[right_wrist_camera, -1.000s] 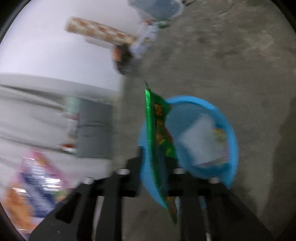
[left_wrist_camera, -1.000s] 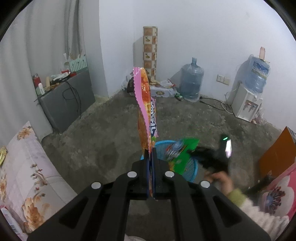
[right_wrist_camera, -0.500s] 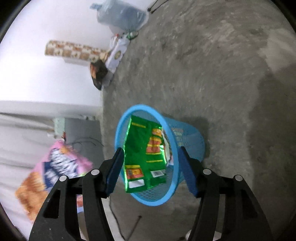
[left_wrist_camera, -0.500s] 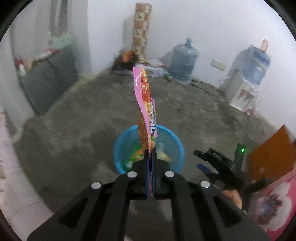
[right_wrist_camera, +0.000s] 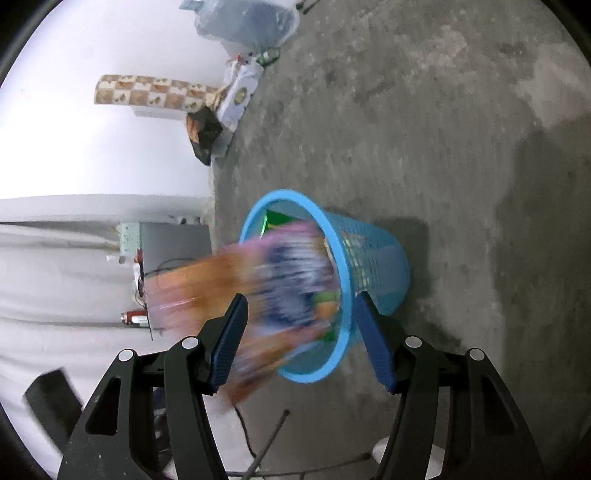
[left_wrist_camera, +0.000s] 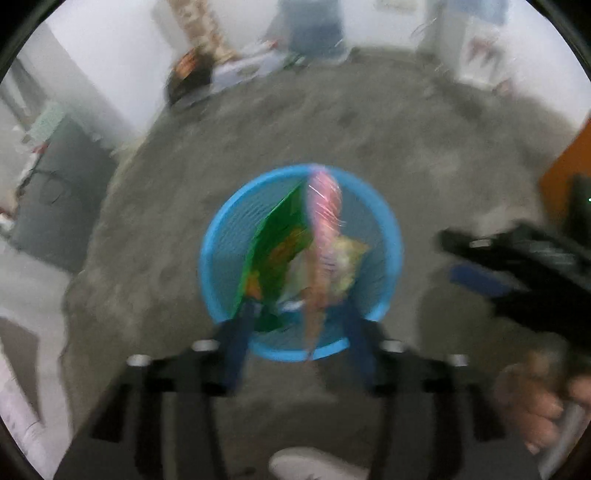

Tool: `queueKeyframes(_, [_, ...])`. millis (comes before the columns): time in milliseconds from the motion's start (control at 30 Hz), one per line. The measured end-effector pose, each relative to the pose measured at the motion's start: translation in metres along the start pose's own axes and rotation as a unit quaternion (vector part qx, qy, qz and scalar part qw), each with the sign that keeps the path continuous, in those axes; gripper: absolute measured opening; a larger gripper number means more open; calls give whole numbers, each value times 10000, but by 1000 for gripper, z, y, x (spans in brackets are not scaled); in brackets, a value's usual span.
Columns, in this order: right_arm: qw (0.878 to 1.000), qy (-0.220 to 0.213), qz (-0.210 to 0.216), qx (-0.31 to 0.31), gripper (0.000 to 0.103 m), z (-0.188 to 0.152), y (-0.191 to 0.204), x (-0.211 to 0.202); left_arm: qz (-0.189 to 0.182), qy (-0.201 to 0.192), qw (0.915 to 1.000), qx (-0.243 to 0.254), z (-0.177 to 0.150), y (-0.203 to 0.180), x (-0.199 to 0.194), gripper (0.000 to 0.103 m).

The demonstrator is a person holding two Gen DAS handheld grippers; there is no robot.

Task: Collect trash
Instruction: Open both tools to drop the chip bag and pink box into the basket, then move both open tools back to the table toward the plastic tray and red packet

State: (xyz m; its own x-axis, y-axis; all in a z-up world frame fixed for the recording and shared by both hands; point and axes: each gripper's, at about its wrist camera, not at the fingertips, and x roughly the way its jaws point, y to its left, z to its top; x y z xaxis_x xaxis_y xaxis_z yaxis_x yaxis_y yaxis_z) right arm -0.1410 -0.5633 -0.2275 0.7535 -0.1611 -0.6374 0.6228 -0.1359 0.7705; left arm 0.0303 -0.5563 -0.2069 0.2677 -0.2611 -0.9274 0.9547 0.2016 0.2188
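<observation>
A blue mesh trash basket [left_wrist_camera: 391, 229] stands on the concrete floor; it also shows in the right wrist view [right_wrist_camera: 373, 254]. A green snack bag [left_wrist_camera: 273, 243] lies inside it with other wrappers. A pink and orange snack wrapper [left_wrist_camera: 323, 243] is blurred, falling loose between the open jaws of my left gripper [left_wrist_camera: 295, 317] into the basket; it shows blurred in the right wrist view [right_wrist_camera: 251, 291]. My right gripper [right_wrist_camera: 299, 332] is open and empty beside the basket, also in the left wrist view [left_wrist_camera: 517, 266].
Water bottles [right_wrist_camera: 247, 18], a patterned roll [right_wrist_camera: 155, 94] and boxes [right_wrist_camera: 240, 92] line the far wall. A grey cabinet [left_wrist_camera: 55, 199] stands left. An orange board [left_wrist_camera: 565, 162] is at right. A cable [right_wrist_camera: 266, 439] lies on the floor near me.
My left gripper has opened and let go of the pink wrapper, which drops into the basket. The left camera has tilted down over the basket. The green bag has settled inside.
</observation>
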Motion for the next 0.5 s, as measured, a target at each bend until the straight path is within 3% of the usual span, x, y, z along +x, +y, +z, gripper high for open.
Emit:
queueKeyframes(67, [10000, 18, 1, -87, 59, -2, 4, -2, -64, -91, 9998, -167, -3, 6, -6, 51])
queueKeyframes(133, [9999, 38, 36, -126, 59, -3, 6, -2, -107, -248, 9991, -313, -5, 10, -19, 60])
queueKeyframes(300, [9995, 92, 161, -237, 59, -5, 19, -5, 84, -766, 9952, -606, -10, 34, -80, 66])
queueKeyframes(500, [9981, 134, 374, -475, 61, -11, 45, -14, -231, -1510, 9784, -1395, -39, 77, -185, 76])
